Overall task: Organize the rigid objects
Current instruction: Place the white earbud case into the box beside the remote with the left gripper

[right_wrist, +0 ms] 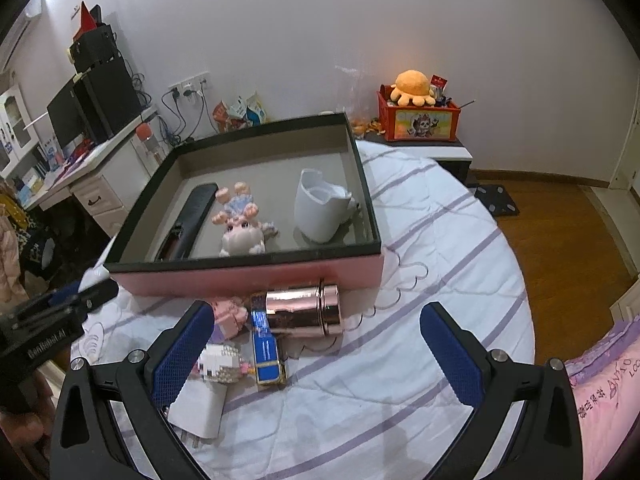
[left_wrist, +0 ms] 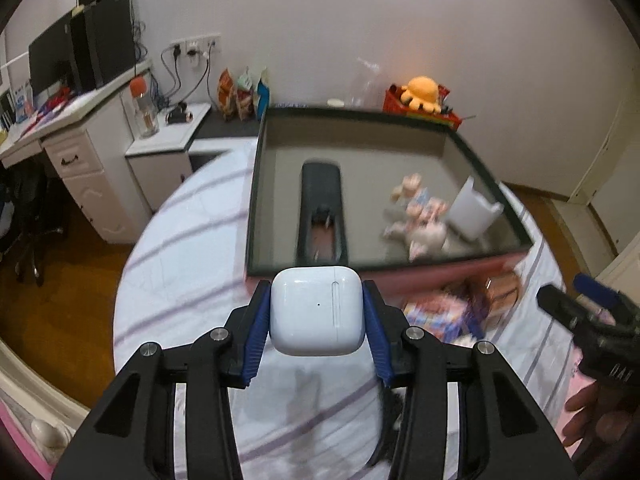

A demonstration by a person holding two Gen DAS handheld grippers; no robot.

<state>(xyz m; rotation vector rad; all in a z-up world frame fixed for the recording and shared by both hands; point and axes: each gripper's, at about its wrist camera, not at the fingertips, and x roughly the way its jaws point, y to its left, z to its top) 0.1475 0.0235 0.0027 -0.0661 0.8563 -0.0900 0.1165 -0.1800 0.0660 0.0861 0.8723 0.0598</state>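
— Meanwhile, what was held? A white earbud case (left_wrist: 318, 312) was clamped in the left tongs (left_wrist: 316, 318), above the bed, just short of the box (left_wrist: 400, 114).

— And the right tongs (right_wrist: 316, 354)? Spread wide, empty, presumably kept ready over the remaining items.

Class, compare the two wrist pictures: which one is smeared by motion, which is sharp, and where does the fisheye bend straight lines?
Left wrist view: the box and its toys smear with motion blur, while the white earbud case in the left gripper stays sharp. Right wrist view: mostly crisp, with the copper tin showing glare. Both views: dark corners, and the bedspread stripes bow.
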